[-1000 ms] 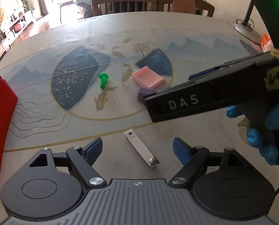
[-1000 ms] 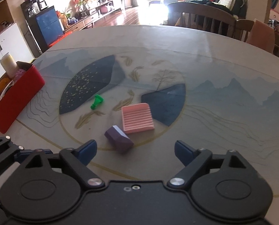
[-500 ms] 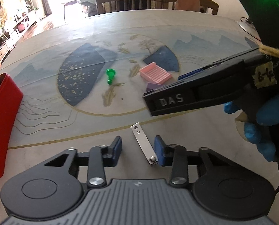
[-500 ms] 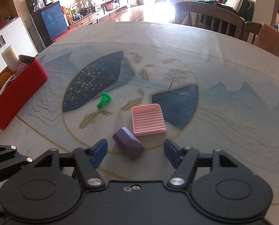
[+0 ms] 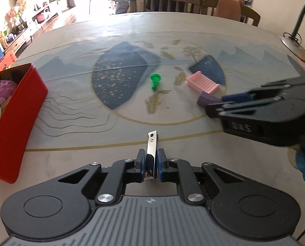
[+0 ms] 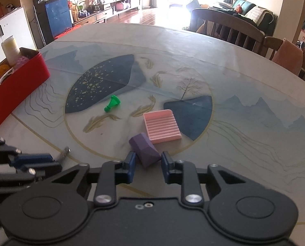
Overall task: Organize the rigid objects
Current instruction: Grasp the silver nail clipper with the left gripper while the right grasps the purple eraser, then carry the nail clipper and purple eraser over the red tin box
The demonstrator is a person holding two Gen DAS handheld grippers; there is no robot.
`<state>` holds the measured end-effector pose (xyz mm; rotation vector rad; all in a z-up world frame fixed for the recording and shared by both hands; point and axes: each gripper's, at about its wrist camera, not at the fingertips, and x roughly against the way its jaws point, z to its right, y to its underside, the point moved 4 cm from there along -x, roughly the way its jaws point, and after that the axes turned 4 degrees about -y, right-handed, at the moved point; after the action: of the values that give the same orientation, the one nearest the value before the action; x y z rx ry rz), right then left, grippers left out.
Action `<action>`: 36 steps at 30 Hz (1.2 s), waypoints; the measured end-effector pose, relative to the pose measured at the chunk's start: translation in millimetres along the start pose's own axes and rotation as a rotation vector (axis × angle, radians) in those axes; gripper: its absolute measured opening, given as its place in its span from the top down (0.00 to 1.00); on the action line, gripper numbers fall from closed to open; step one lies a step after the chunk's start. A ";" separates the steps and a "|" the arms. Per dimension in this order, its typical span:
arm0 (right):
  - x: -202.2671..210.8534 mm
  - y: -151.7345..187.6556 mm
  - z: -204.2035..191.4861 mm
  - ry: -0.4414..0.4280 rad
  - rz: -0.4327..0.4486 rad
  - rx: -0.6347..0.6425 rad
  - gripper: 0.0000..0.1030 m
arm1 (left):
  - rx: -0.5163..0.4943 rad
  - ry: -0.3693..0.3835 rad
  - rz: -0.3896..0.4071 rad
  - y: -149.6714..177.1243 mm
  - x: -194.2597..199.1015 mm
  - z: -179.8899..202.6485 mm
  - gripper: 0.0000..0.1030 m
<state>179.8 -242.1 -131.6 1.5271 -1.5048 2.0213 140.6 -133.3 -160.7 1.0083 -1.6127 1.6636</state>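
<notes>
Nearest the camera, the left gripper [image 5: 151, 165] had its jaws clamped on the metal nail clipper [image 5: 151, 143], whose far end pointed toward the gold ring printed on the desk [image 5: 70, 123]. The right gripper [image 6: 148, 164] had its jaws closing around the purple block [image 6: 144, 148], not visibly pressing it. Just beyond the block lay the pink ribbed tray [image 6: 162, 126], farther left the green pawn [image 6: 112, 103], and farthest left the red bin [image 6: 19, 88].
</notes>
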 end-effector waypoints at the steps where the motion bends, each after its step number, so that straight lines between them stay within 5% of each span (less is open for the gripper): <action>1: 1.2 0.8 -0.3 -0.003 -0.001 -0.004 0.77 | 0.011 0.000 -0.002 -0.1 -0.1 -3.2 0.89; 23: 51.7 3.6 -49.1 -0.129 0.071 -0.098 0.78 | 0.198 0.056 0.006 -4.7 24.8 -78.1 0.91; 36: 60.4 -4.1 -74.1 -0.125 0.091 -0.132 0.78 | 0.165 0.130 0.008 -7.3 37.0 -112.4 0.96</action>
<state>110.5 -205.0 -77.0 1.5848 -1.7471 1.8613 115.0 -24.1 -122.2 0.9529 -1.4155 1.8521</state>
